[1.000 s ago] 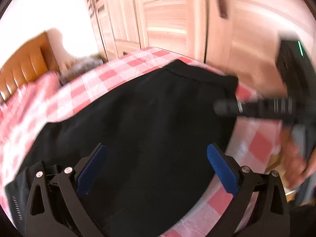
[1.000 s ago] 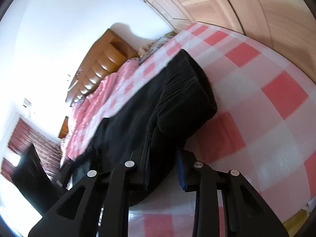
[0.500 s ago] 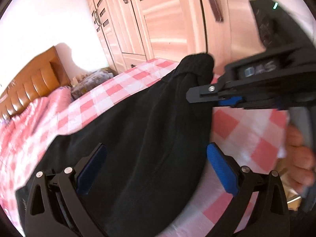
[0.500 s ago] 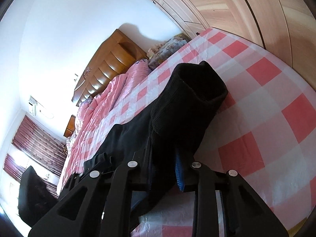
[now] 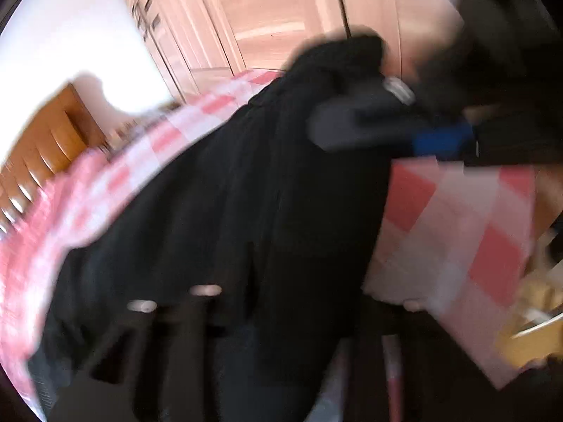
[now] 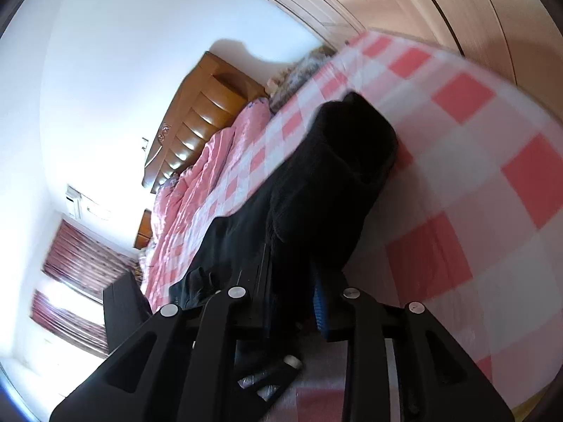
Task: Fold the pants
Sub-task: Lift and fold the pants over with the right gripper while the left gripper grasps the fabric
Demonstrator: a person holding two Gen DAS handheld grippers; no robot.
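Black pants point(image 5: 246, 211) lie across a bed with a pink-and-white checked sheet point(image 5: 457, 218). In the right wrist view my right gripper point(image 6: 292, 302) is shut on the pants point(image 6: 327, 183) at their waistband end and holds that end lifted off the sheet point(image 6: 475, 183). The right gripper also shows in the left wrist view point(image 5: 380, 126), over the raised waistband. The left wrist view is heavily blurred. My left gripper point(image 5: 281, 313) sits low over the black cloth, its fingers point(image 5: 197, 316) dark against it, so I cannot tell how the jaws stand.
A wooden headboard point(image 6: 197, 119) and a pink quilt point(image 6: 197, 176) are at the bed's far end. Light wooden wardrobe doors point(image 5: 267, 17) stand beyond the bed. A dark curtained window point(image 6: 81, 263) is at the left. The bed edge point(image 5: 492, 316) drops off at the right.
The right gripper has lifted the waistband end higher and carried it over the pants. The left wrist view has blurred with fast motion, and its blue pads no longer show apart.
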